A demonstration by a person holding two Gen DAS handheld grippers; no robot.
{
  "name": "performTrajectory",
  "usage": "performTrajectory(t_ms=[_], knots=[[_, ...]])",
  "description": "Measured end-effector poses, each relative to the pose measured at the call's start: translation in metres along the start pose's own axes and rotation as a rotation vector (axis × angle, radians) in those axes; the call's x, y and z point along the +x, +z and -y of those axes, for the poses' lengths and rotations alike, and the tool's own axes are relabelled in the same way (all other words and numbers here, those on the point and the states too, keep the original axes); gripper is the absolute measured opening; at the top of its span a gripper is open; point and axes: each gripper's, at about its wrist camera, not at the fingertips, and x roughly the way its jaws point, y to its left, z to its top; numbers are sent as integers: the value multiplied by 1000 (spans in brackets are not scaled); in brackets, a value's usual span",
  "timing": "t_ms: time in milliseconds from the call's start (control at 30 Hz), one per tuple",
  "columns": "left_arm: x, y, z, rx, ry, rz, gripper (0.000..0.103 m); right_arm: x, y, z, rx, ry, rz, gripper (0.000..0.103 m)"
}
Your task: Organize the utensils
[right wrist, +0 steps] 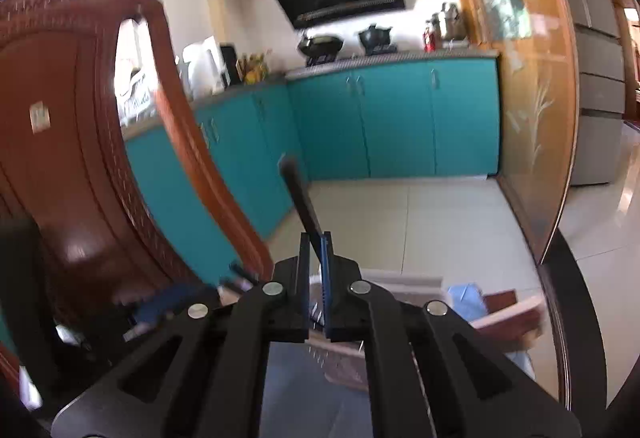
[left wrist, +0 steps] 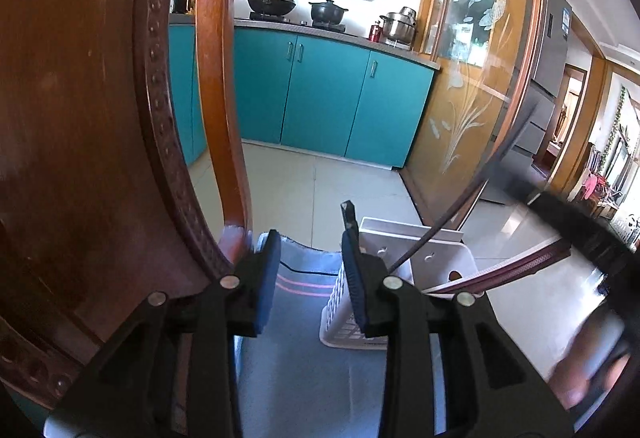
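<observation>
Right wrist: my right gripper (right wrist: 316,270) clamped on dark utensil handle (right wrist: 298,194), above white basket (left wrist: 440,262). My left gripper (left wrist: 312,278) apart, empty. Placing step; next, lower handle into basket, release.

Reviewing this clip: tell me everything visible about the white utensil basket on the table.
The white basket looks like plastic, with slotted side walls, a solid taller back panel pierced by mounting holes, and an oval cutout on one side. It stands upright on the grey table mat, just beyond the open left gripper, not touching its fingers. A dark utensil handle rises near its left edge. In the right wrist view the basket sits blurred behind the right gripper, which is clamped on a dark utensil.
</observation>
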Motion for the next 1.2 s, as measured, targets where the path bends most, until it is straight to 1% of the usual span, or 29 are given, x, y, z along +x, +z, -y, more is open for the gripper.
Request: performTrajectory(t_ms=[67,100,167,200,233,267,300,333,367,400,467,500,567,633,667,700,733,867,933,1033,1100,1200], knots=[[-1,-2,2,11,-1,2,32,-5,-6,0,-13,-8,-8,7],[-2,-3,3,19,0,5,32,-13,-7,2,-14,-5,3,9],[-4,-5,9,40,0,10,32,-38,-10,6,-13,-14,40,25],[-6,-6,10,46,-2,13,32,-52,-13,7,-14,-25,68,30],[-9,-8,12,51,-4,14,32,-67,-16,9,-18,-32,89,39],[-13,-11,14,56,-7,14,32,-88,-20,12,-26,-45,119,51],[-18,-14,16,59,-7,14,32,-104,-25,14,-33,-58,143,58],[-24,-17,18,63,-3,15,32,-126,-33,18,-42,-86,181,70],[-31,-21,20,68,7,16,36,-143,-42,21,-50,-111,210,78],[-43,-28,23,77,22,19,39,-160,-52,23,-61,-135,235,82],[-67,-43,28,92,44,45,58,-184,-69,26,-73,-168,263,98],[-78,-49,31,100,50,62,64,-199,-80,27,-79,-186,279,100],[-112,-69,39,118,61,112,80,-220,-94,25,-90,-212,308,100],[-138,-84,45,124,70,144,88,-238,-106,22,-106,-246,320,100],[-154,-93,49,126,70,167,93,-245,-110,19,-112,-263,312,100],[-168,-100,53,140,66,186,95,-252,-116,15,-127,-278,295,100],[-177,-105,56,156,68,194,99,-256,-117,12,-144,-284,285,100],[-219,-126,72,253,120,223,99,-271,-131,-5,-202,-317,254,100],[-236,-134,74,277,139,241,99,-282,-139,-7,-202,-289,270,100],[-259,-141,70,268,158,271,99,-299,-147,-7,-196,-247,324,100],[-272,-144,65,239,159,292,99,-305,-148,-9,-200,-267,342,100],[-280,-141,60,209,146,292,99,-315,-148,-11,-213,-296,354,100]])
